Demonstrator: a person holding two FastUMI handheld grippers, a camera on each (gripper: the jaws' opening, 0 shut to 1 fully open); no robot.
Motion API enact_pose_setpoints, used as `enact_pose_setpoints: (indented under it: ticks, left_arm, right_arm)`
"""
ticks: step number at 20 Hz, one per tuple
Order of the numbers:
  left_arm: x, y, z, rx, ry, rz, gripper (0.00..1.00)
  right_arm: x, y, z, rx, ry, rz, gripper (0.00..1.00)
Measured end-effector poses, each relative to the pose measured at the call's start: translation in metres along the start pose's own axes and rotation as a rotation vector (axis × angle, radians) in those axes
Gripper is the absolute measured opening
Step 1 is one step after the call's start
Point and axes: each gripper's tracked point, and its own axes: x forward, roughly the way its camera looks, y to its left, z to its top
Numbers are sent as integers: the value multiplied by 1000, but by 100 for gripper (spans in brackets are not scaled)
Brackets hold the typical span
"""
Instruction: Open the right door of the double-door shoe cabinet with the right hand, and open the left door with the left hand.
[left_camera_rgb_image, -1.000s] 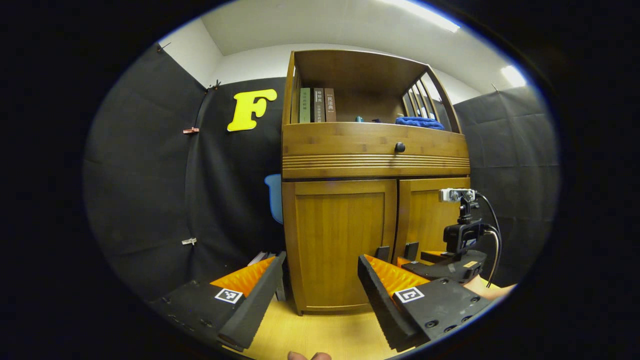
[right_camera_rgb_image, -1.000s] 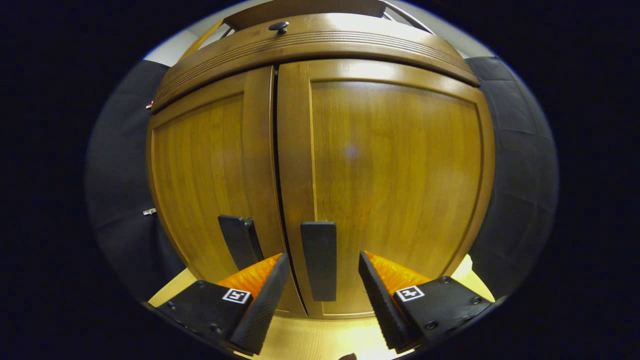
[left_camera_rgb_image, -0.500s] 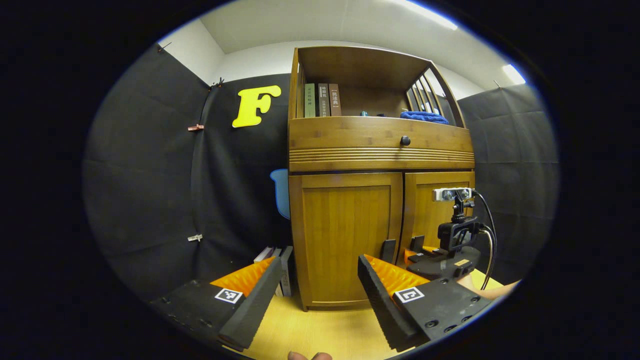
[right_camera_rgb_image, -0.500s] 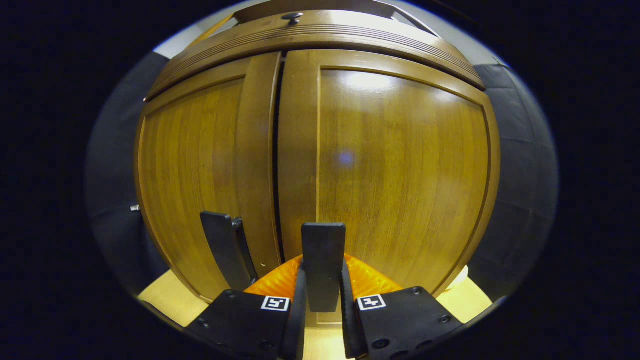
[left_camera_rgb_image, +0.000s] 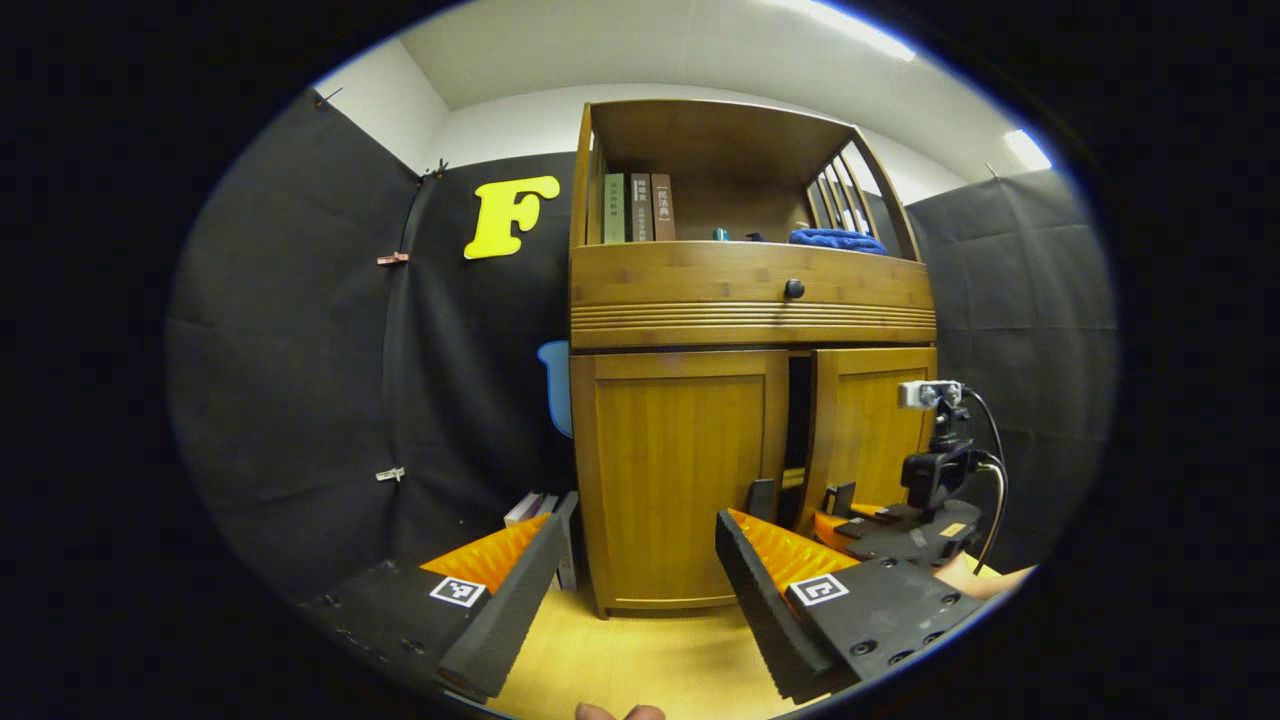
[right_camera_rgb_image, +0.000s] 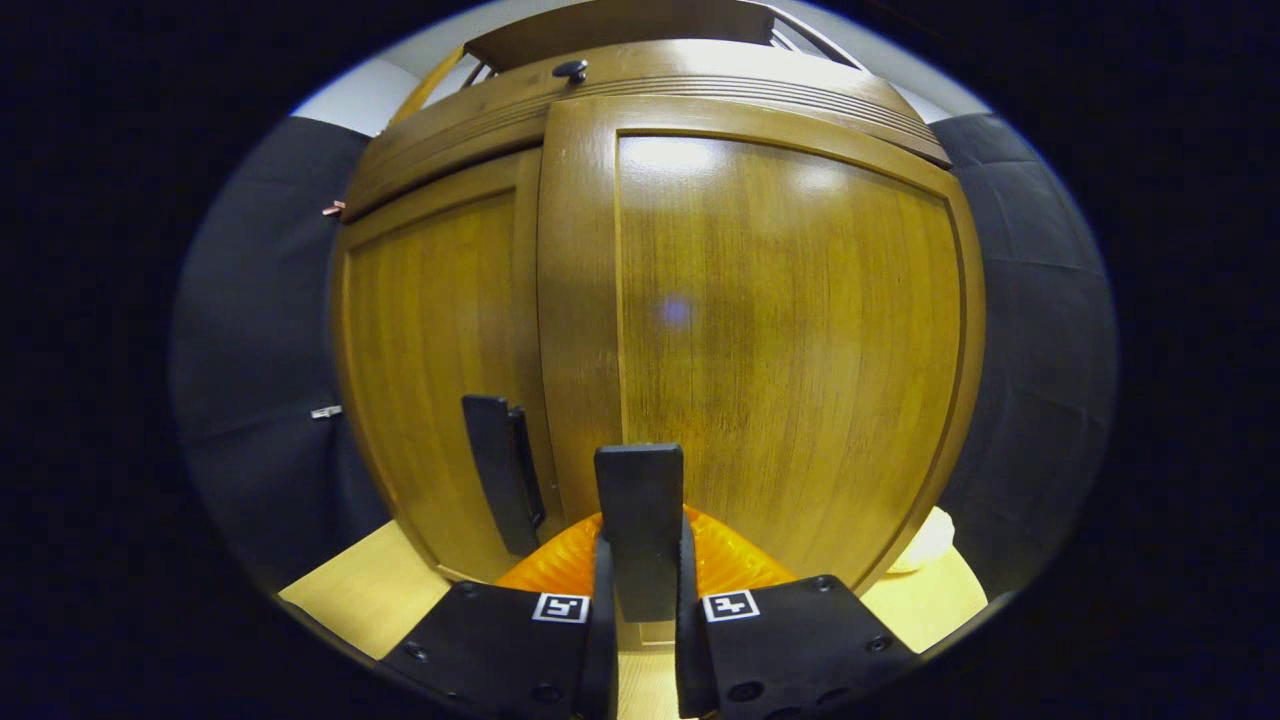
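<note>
The right gripper (right_camera_rgb_image: 640, 640) was seen clamped on the upright right door handle (right_camera_rgb_image: 640, 520), the right door (left_camera_rgb_image: 868, 430) standing ajar, while the left gripper (left_camera_rgb_image: 640, 590), jaws apart, was held back from the closed left door (left_camera_rgb_image: 680, 480), whose handle (left_camera_rgb_image: 762, 498) lay ahead and slightly right.

Shoe cabinet (left_camera_rgb_image: 680, 480): honey-brown striped wood grain; black door handles (right_camera_rgb_image: 640, 525); black drawer knob (left_camera_rgb_image: 795, 289). Books (left_camera_rgb_image: 638, 207) at 12 o'clock: green and brown spines. Cloth (left_camera_rgb_image: 838, 239): blue. Floor (left_camera_rgb_image: 640, 660): pale yellow wood.
</note>
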Motion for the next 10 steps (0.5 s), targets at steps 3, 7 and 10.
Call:
enact_pose_setpoints:
  ticks: [3, 7, 10]
  left_arm:
    - [0, -13, 2, 6, -8, -9, 95]
    - [5, -38, 8, -2, -19, -32, 95]
    - [10, -60, 12, 1, -27, -49, 95]
  right_arm:
    - [-37, -9, -9, 5, -4, 50, 22]
    - [-81, -30, -13, 36, -3, 67, 22]
    - [-105, -47, -13, 44, -5, 54, 26]
